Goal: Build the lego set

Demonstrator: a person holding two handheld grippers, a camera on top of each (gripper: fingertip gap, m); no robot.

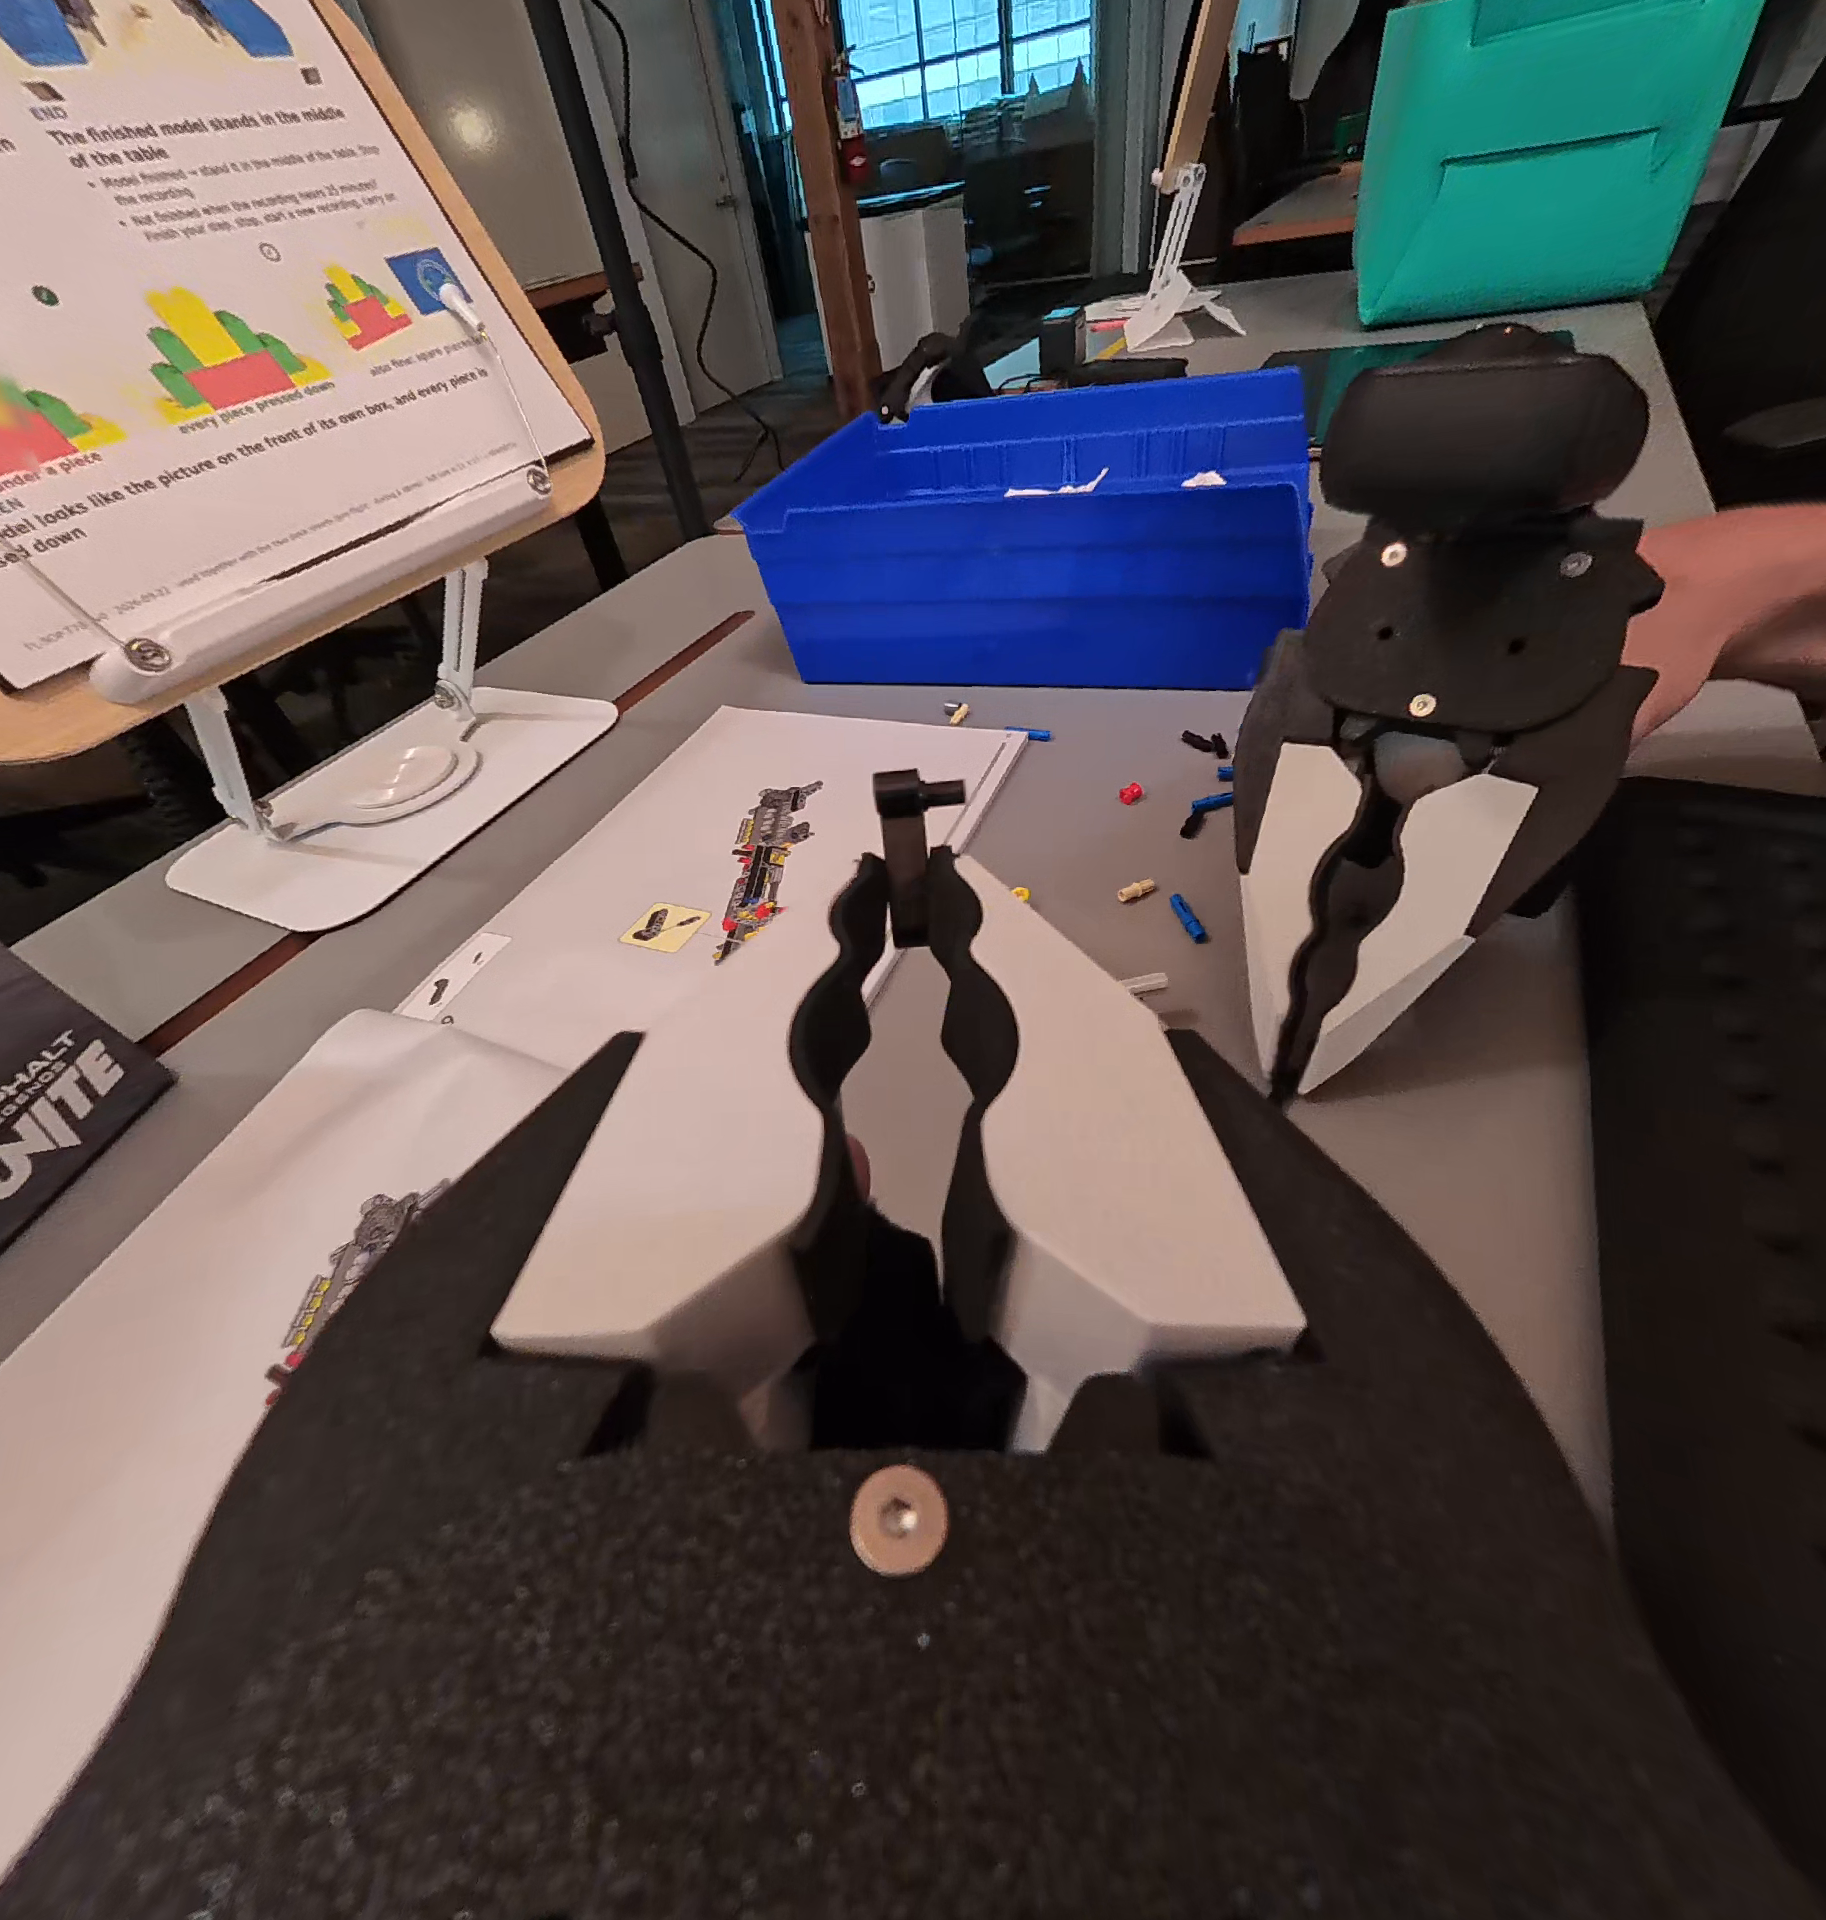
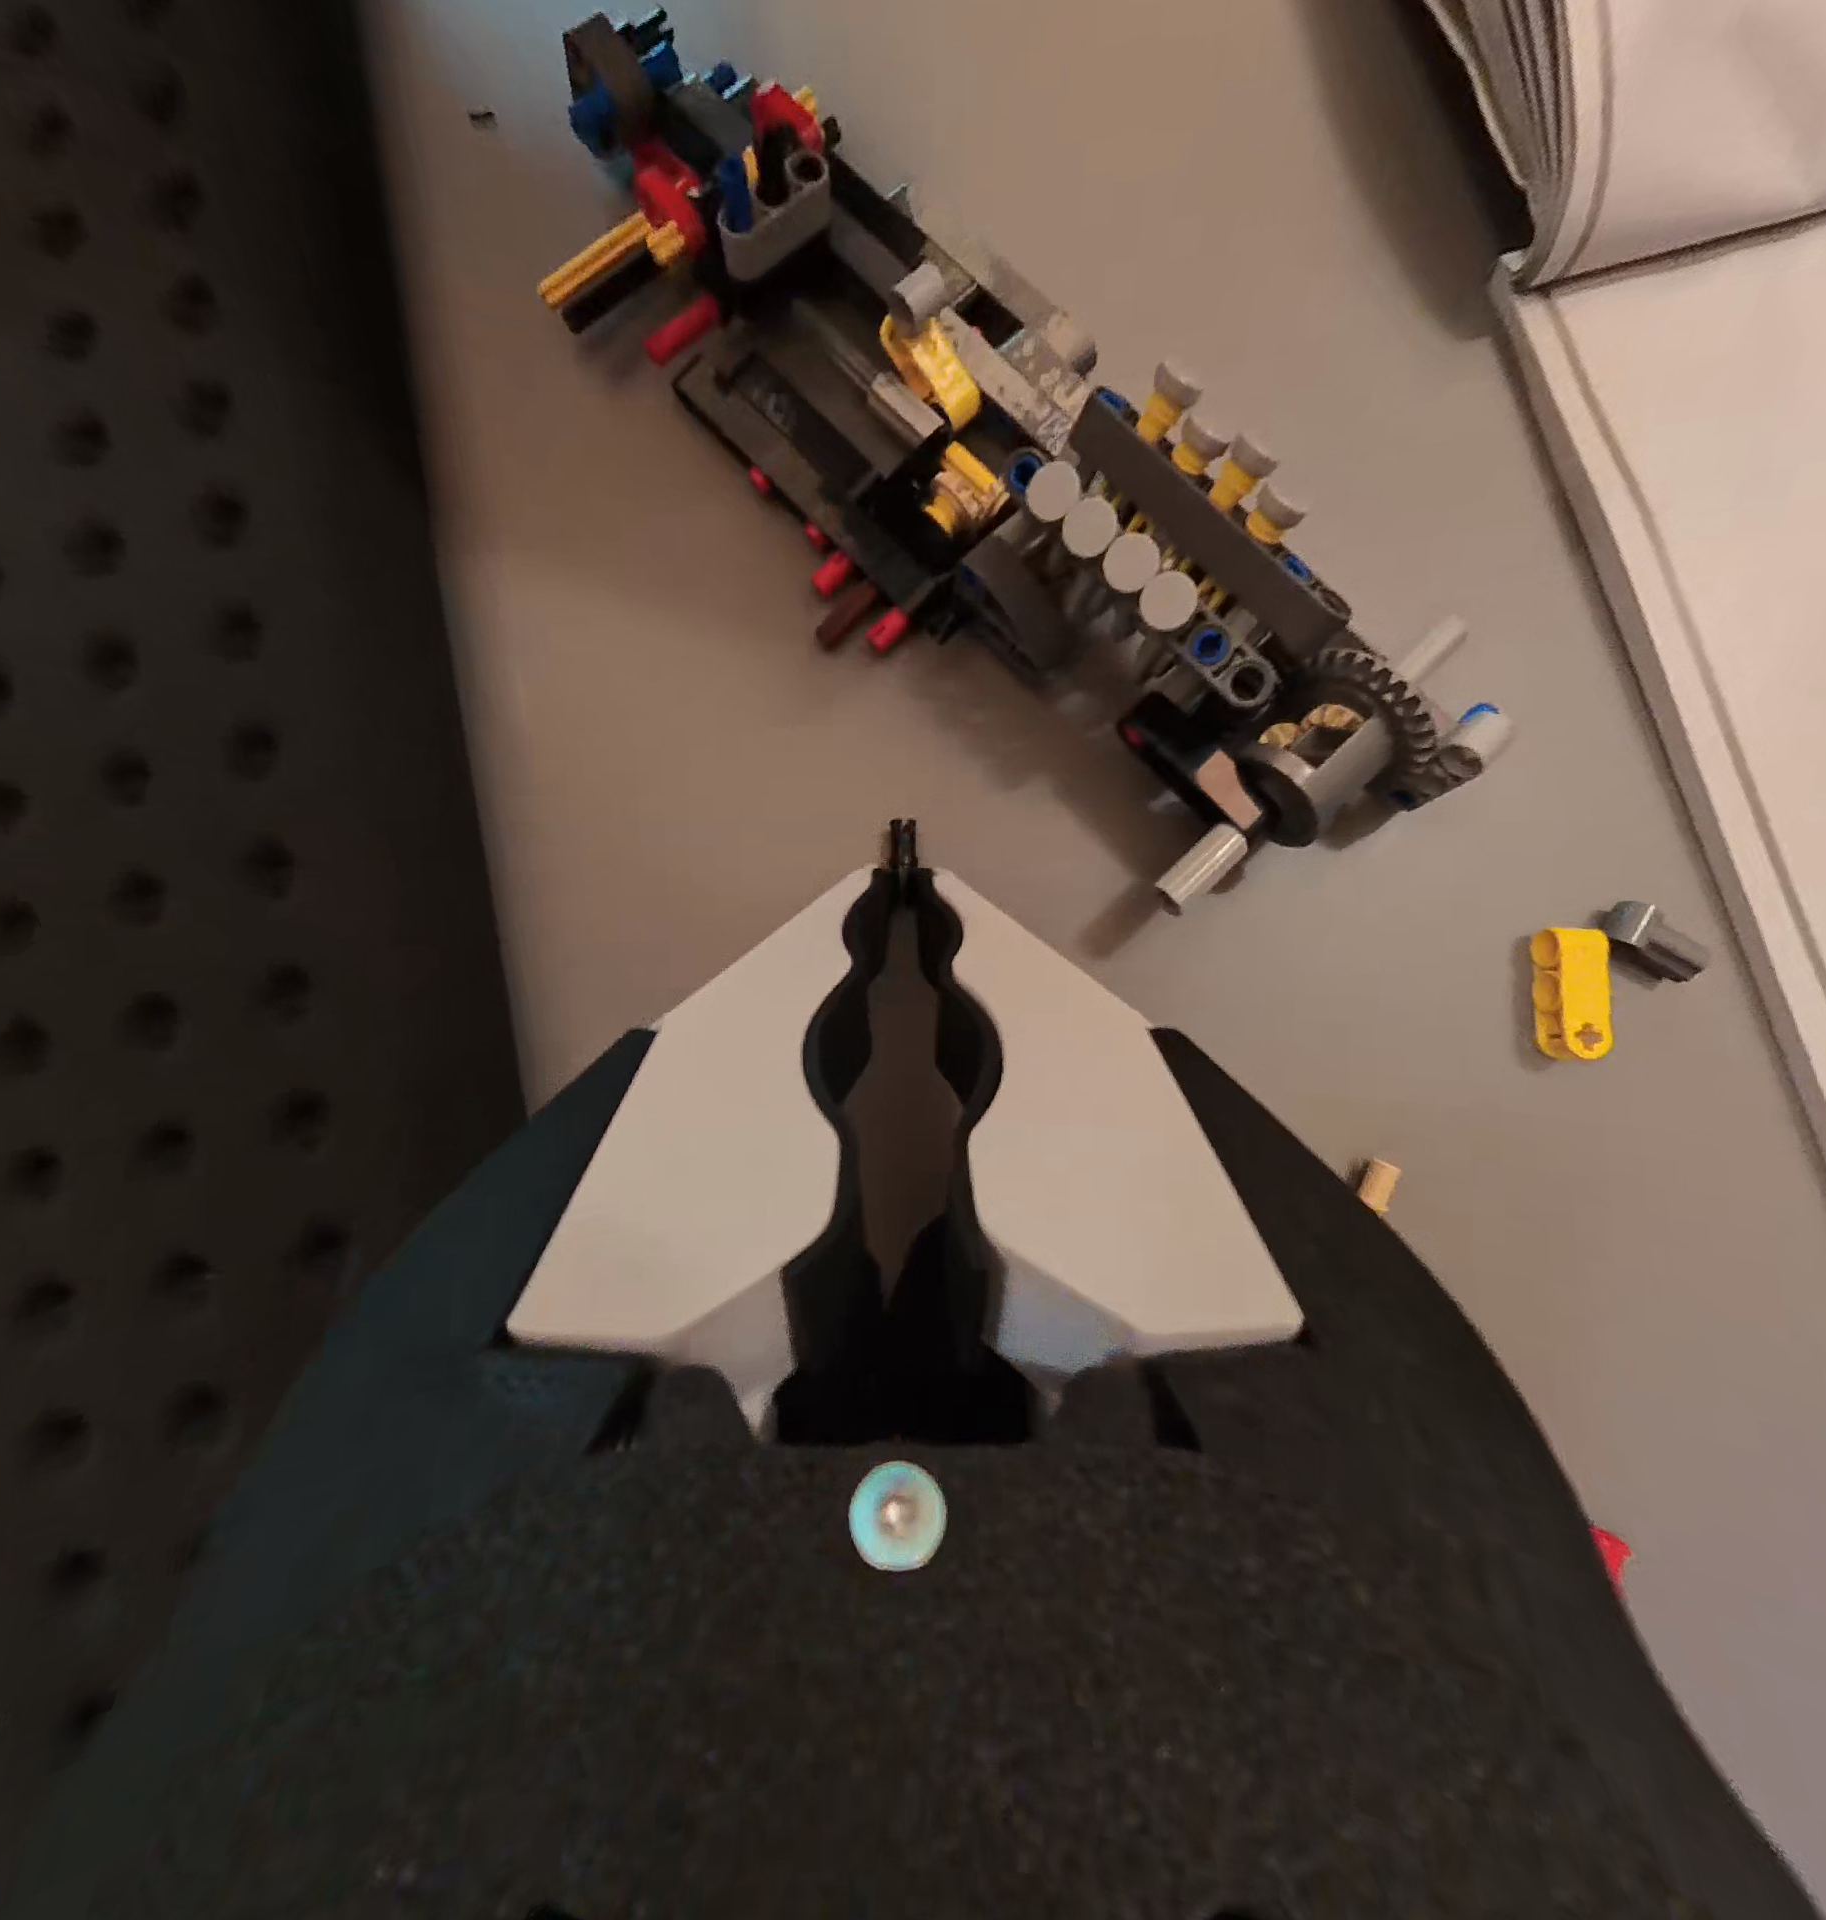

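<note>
My left gripper is shut on a black lego beam with a black pin sticking out of its top to the right; it holds the beam upright above the open instruction booklet. My right gripper is shut on a small black pin, tips pointing down at the grey table. It also shows in the left wrist view, at the right. The long partly built lego model lies on the table beyond the right gripper's tips.
A blue bin stands behind the booklet. Small loose pins lie scattered in front of it. A yellow beam and a grey connector lie right of the model. A document stand is at left, a dark perforated mat beside the model. About 15 cm separates my left fingertips from my right. The grey connector sits 12 cm or so from the ends of my right fingers.
</note>
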